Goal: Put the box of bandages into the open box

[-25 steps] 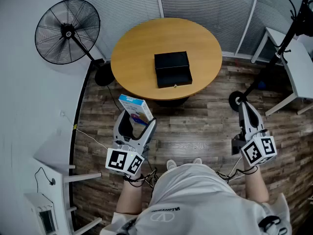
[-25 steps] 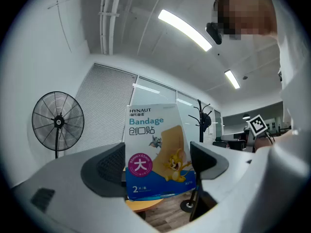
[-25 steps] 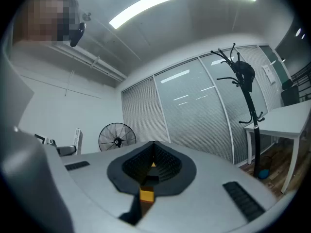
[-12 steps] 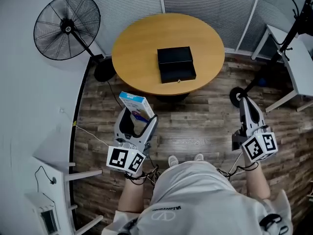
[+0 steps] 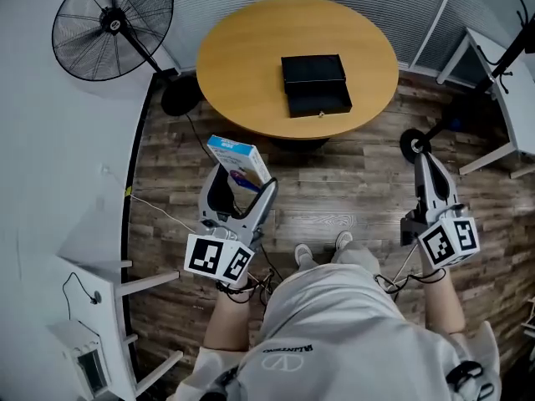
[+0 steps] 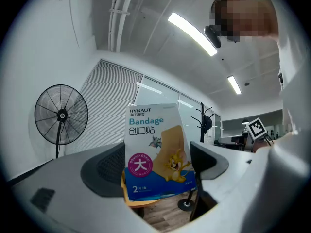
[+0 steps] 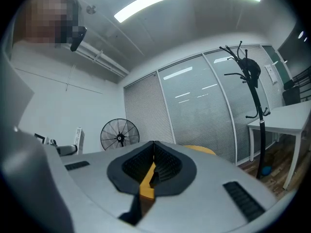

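The person stands on the wooden floor point(image 5: 334, 199), a little way back from the round desk point(image 5: 242, 57). Both arms are bent and held low in front of the body, one on each side.

The left tool point(image 5: 244, 186) points ahead, toward the desk. Its two jaws are partly open and press on the sides of the box of bandages point(image 5: 238, 159). The box of bandages is blue and white with a cartoon cat and mouse on it. It sticks up out of the left tool and leans a little. It is in the air over the floor, near the desk's edge but not over the desk.

The right tool point(image 5: 425, 170) also points ahead, well apart from the left one. Its jaws are pressed together and there is nothing in them. A cube with square marks point(image 5: 449, 242) sits at its back end, just in front of the person's arm.

The open box point(image 5: 315, 84) is black. It sits on the desk with its lid back. A big black fan point(image 5: 113, 25) stands to the left of the desk.
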The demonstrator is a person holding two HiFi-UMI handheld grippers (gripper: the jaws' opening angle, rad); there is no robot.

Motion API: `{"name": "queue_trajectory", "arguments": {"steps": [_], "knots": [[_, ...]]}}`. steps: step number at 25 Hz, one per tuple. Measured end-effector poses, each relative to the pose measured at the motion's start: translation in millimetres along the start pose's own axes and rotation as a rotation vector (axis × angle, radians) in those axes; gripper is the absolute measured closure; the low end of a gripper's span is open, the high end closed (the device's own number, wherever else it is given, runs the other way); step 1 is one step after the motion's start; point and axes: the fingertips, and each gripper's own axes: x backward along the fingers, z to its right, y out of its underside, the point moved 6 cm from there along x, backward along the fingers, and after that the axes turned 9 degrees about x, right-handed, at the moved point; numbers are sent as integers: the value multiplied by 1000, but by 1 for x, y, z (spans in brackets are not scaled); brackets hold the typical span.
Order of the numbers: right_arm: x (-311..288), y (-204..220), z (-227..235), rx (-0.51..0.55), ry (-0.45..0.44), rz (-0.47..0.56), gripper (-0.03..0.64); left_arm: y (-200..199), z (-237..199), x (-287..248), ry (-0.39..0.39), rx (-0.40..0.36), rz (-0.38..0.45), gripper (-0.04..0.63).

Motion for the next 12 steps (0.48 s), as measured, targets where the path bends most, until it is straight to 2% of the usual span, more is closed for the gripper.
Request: {"name": "queue_trajectory", "arguments": {"steps": [12], "knots": [[-36,5,0,7,-36,-12,600,5,-9,-34,15,4,-20,173]]}}
